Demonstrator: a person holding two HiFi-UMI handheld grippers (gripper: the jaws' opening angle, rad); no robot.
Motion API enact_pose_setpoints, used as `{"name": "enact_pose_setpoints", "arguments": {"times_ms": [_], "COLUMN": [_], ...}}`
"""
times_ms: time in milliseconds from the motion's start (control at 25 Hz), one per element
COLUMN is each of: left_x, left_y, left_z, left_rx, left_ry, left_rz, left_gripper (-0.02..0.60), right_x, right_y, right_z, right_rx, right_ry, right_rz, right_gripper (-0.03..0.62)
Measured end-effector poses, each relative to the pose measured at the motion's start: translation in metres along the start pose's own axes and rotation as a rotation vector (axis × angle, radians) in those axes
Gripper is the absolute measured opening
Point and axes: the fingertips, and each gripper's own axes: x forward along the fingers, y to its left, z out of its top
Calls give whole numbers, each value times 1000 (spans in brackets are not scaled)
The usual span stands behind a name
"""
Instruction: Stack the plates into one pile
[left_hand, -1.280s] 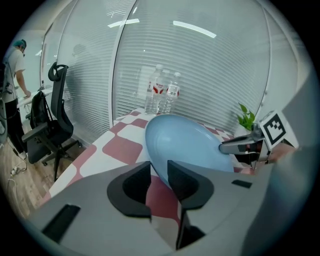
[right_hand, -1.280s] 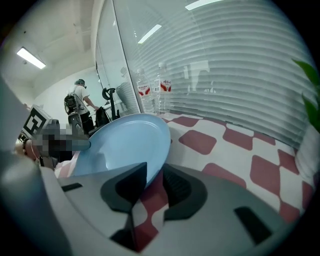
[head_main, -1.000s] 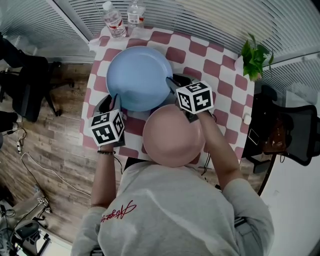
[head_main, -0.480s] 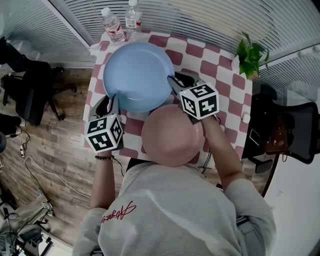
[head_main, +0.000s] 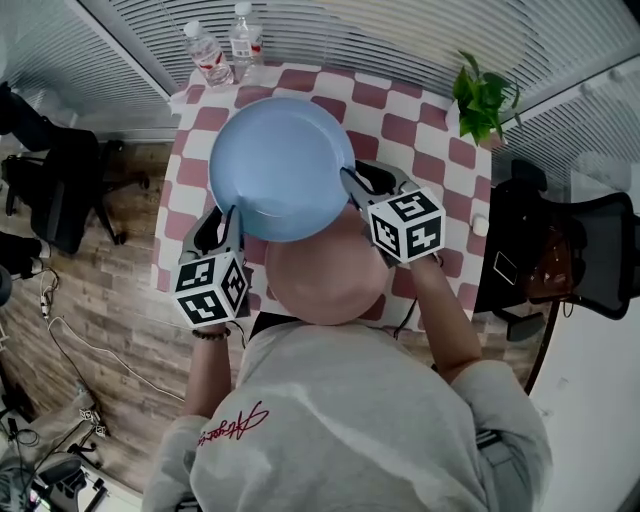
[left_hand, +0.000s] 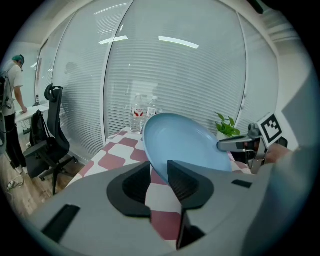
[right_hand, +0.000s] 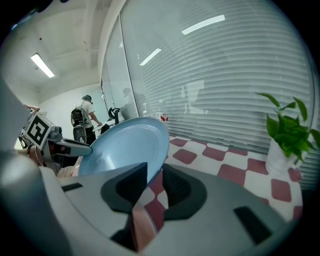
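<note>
We hold the blue plate (head_main: 282, 168) with both grippers. It is off the table (head_main: 420, 130) and tilted.

The left gripper (head_main: 230, 213) grips the plate's rim at about 8 o'clock. In the left gripper view, its jaws are closed on the edge of the blue plate (left_hand: 185, 142), which passes between the two dark pads (left_hand: 186, 184). The right gripper (head_main: 348, 176) grips the rim at about 3 o'clock. In the right gripper view, its jaws also clamp the edge of the blue plate (right_hand: 125, 147).

In the head view, the pink plate (head_main: 320, 285) lies on the red and white checked cloth (head_main: 400, 100), at 5 o'clock from the blue plate. The blue plate covers the far edge of the pink plate.

Two water bottles (head_main: 205, 52) stand at the 11 o'clock corner of the table. A small green plant (head_main: 480, 100) stands at the 2 o'clock corner.
</note>
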Motion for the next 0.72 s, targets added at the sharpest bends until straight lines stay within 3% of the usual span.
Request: {"name": "enact_pose_setpoints", "arguments": {"times_ms": [720], "left_x": [-19], "left_y": [-51], "left_z": [-60], "left_rx": [27], "left_ry": [64], "left_rz": [-44], "left_gripper": [117], "right_x": [-64], "right_y": [-2], "right_z": [-62], "right_rx": [57], "right_ry": [17], "right_rz": [3], "right_gripper": [104]}}
